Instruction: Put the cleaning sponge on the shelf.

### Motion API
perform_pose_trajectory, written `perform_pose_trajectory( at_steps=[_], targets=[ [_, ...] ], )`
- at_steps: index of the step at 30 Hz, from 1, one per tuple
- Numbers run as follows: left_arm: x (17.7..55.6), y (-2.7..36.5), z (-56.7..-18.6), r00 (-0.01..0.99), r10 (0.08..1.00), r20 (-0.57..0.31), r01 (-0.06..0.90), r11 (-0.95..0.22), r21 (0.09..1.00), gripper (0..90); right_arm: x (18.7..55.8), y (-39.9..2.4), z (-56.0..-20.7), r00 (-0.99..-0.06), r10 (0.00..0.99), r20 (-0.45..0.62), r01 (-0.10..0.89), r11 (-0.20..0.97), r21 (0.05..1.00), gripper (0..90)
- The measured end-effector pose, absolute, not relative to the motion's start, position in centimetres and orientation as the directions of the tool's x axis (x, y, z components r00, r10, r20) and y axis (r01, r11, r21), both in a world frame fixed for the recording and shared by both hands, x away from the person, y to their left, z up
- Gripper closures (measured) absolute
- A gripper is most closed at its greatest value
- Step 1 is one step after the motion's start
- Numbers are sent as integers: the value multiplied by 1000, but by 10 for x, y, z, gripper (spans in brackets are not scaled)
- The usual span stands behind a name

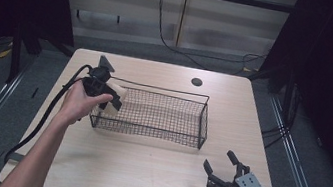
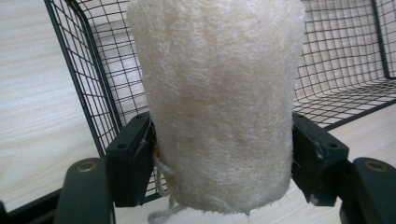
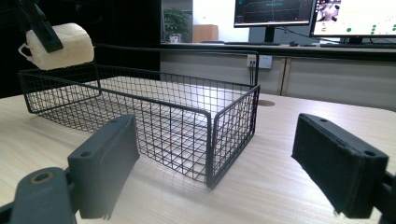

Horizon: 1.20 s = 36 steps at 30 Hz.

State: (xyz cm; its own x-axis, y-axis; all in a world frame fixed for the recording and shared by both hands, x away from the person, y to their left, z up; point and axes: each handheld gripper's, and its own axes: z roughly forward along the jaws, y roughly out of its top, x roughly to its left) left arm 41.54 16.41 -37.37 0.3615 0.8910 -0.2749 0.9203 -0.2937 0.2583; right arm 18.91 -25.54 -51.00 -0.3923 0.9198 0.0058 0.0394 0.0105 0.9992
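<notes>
Table [image 1: 142, 170]: You are working at a pale wood table. A small dark round hole [image 1: 196, 82] is sitting near its far edge.

Basket [image 1: 161, 115]: A black wire basket is standing in the middle of the table. Nothing is lying on the parts of its floor that you can see. In the right gripper view, its near corner [image 3: 212, 140] is standing close in front of your right tongs.

Sponge [image 1: 116, 96]: This is the thing you are moving. It is a pale, rough, scratchy roll. You are holding it up at the left end of the basket, right at the wire rim, and it is not lying inside yet. In the right gripper view, the sponge [image 3: 60, 44] is hanging above the rim at the far end. A little white string loop [image 2: 161, 186] is dangling from its bottom end.

Left tongs [image 1: 103, 94]: You are squeezing the sponge with these. In the left gripper view, the two black pads are pressing on both sides of the sponge [image 2: 215, 102], so the grip looks firm.

Right tongs [image 1: 222, 169]: These are resting low at the near right corner of the table, well apart from the sponge. The jaws are standing wide apart and holding nothing.

Done so far: I think the pick-up is done, because the sponge is off the table and up at the basket.

Left to do: I think you are about to move the sponge over the basket floor, lower it, and let go.
</notes>
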Motion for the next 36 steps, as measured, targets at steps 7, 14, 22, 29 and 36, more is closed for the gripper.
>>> perform_pose_trajectory(
  at_steps=[7,14,22,29,36],
  targets=[
    [418,159,-382,352,901,-253,927,-298,229,310,189,-255,-510,-392,920,6,38,10,999,136],
    [422,154,-390,335,910,-242,936,-294,192,310,189,-255,-510,-389,921,7,39,9,999,136],
    [426,147,-402,322,916,-239,944,-292,155,310,189,-255,-510,-387,922,8,43,10,999,136],
    [428,146,-407,317,918,-240,947,-290,140,310,189,-255,-510,-389,921,6,41,10,999,136],
    [430,146,-411,304,927,-220,952,-286,113,309,189,-255,-510,-389,921,6,40,10,999,136]
  ],
)
